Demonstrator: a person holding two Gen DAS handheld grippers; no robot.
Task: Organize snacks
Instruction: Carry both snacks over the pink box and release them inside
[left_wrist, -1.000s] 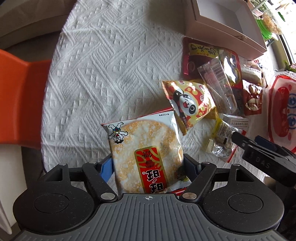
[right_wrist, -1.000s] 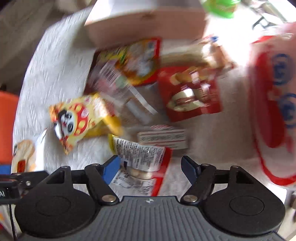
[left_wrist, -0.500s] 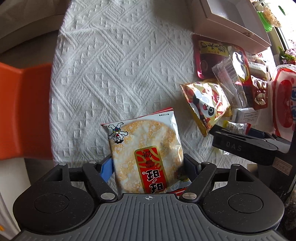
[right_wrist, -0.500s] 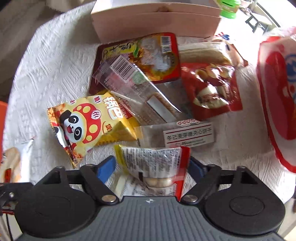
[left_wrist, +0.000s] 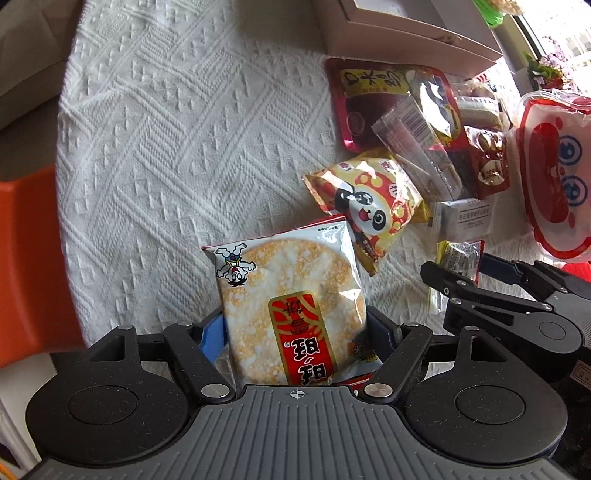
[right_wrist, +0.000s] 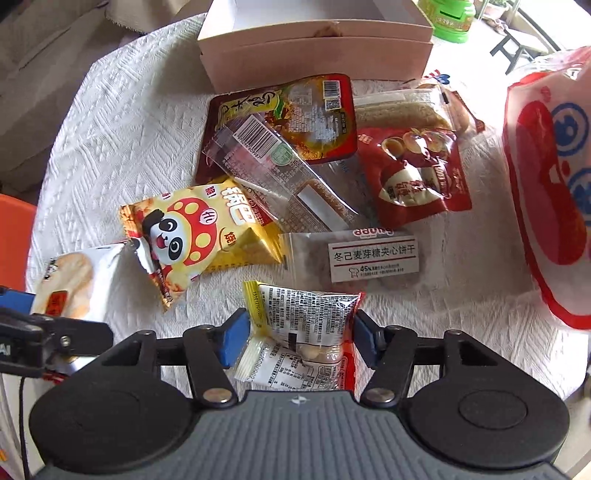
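A rice cracker packet with a red label stands between the blue pads of my left gripper, which is shut on it above the white tablecloth. My right gripper points down at a small yellow-and-red edged snack packet. Its jaws are closing, and both pads touch the packet's sides and crumple it inward. In the left wrist view the right gripper sits at the right edge around that same small packet. The rice cracker packet also shows at the left of the right wrist view.
Past the grippers lies a heap of snacks: a panda packet, a labelled biscuit packet, a barcoded clear wrapper, a dark red pack and a red nut packet. A pink box stands behind, a big red-and-white bag right, an orange chair left.
The right gripper's jaws widened around the small packet, then closed in until the pads met its sides. The left gripper rolled a little and shifted, still holding the rice cracker packet.
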